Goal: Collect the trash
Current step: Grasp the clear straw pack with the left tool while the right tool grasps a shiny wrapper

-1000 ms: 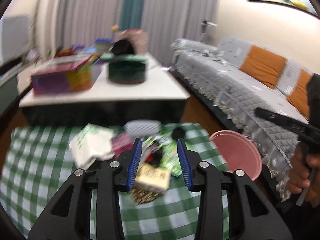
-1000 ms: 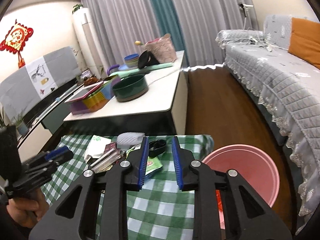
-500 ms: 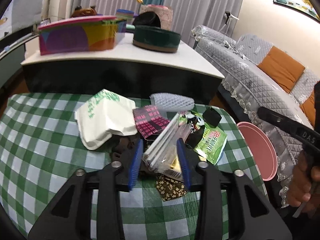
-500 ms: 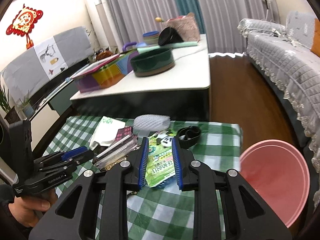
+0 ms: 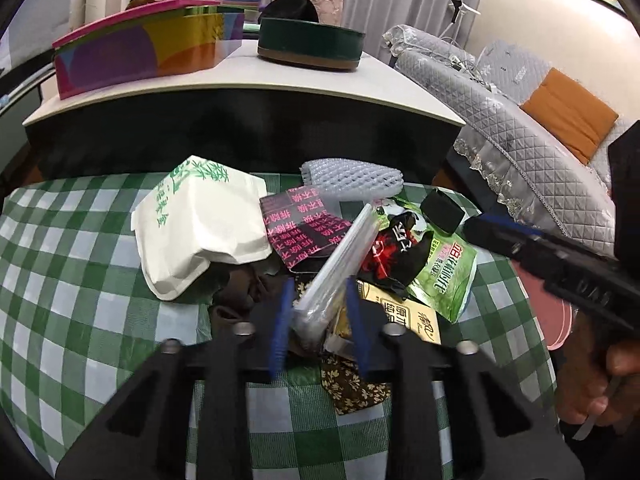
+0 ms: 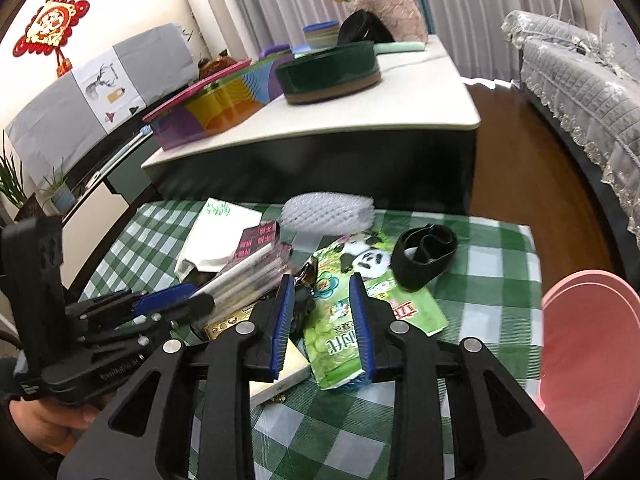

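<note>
A pile of trash lies on the green checked cloth [image 5: 80, 300]. My left gripper [image 5: 318, 312] is open with its jaws either side of a clear plastic sleeve [image 5: 340, 264], which also shows in the right wrist view [image 6: 244, 280]. My right gripper [image 6: 322, 312] is open with its jaws either side of a green panda snack bag [image 6: 344, 320], seen in the left wrist view [image 5: 444, 276] too. The pink bin [image 6: 588, 360] stands at the right of the cloth.
The pile also holds a white tissue pack [image 5: 200, 232], a white foam net [image 5: 352, 180], a pink-and-black wrapper [image 5: 300, 228], a black band [image 6: 424, 252] and a gold box [image 5: 400, 312]. A low white table [image 5: 240, 76] with boxes stands behind; a grey sofa [image 5: 520, 132] is at right.
Both grippers have moved forward and down into the trash pile. The left jaws now straddle the clear sleeve and the right jaws straddle the green panda bag.
</note>
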The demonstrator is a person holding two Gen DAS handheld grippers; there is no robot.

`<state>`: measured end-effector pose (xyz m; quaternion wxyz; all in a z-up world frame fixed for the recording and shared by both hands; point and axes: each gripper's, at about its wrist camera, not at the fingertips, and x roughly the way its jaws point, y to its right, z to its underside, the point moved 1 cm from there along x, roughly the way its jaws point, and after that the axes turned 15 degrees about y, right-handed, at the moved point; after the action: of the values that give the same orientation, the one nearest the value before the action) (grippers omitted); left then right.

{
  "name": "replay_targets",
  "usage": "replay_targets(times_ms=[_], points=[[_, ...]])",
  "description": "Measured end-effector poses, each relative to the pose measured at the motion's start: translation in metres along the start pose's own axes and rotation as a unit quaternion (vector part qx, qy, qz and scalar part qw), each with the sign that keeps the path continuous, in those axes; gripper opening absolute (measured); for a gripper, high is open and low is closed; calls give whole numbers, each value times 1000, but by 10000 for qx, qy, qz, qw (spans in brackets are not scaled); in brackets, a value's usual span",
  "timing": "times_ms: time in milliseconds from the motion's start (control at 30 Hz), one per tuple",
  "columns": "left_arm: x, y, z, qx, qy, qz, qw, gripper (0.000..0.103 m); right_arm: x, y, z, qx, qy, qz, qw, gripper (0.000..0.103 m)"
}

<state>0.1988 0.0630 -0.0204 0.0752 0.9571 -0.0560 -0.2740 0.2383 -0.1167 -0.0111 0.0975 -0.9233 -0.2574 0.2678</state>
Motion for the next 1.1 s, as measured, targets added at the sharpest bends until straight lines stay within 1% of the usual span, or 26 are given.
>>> replay_targets(times_ms=[67, 100, 133, 167, 300, 433, 500, 567, 600, 700, 833, 1100], points=[[-2, 0, -2, 22, 27, -3, 10000, 10, 7, -3, 3, -8, -89, -63, 9999, 35], [-3, 0, -3, 19, 45, 15, 10000, 7, 9, -4, 4, -16, -126, -90, 9999, 38], [-5, 0, -4, 38, 68, 9, 10000, 6, 14, -6, 6, -37, -197, -137, 9997, 41], [-6, 0, -5, 55, 81, 4, 10000, 5, 17, -8, 8, -65, -253, -157, 9995, 41], [-8, -1, -8, 47, 118, -12, 9999, 5, 26, -13, 14, -149, -368, -134, 9991, 41], [-9, -3, -8, 28, 106, -25, 9999, 5, 32, -14, 15, -215, -393, -57, 9990, 41], [-10, -4, -9, 5, 114, -18, 9999, 5, 35, -15, 15, -271, -404, -40, 9988, 38], [-12, -4, -10, 5, 143, -20, 9999, 5, 38, -17, 16, -338, -437, -48, 9985, 30], [-12, -4, -10, 2, 152, -19, 9999, 5, 38, -18, 17, -363, -448, -68, 9983, 24], [-14, -3, -12, 31, 174, -5, 9998, 5, 37, -22, 16, -473, -440, -118, 9978, 17], [-17, 0, -14, 83, 228, 1, 9997, 5, 28, -30, 13, -661, -303, -217, 9971, 15], [-24, 4, -15, 172, 319, -46, 9993, 5, 3, -41, 3, -1002, 7, -130, 9949, 15]])
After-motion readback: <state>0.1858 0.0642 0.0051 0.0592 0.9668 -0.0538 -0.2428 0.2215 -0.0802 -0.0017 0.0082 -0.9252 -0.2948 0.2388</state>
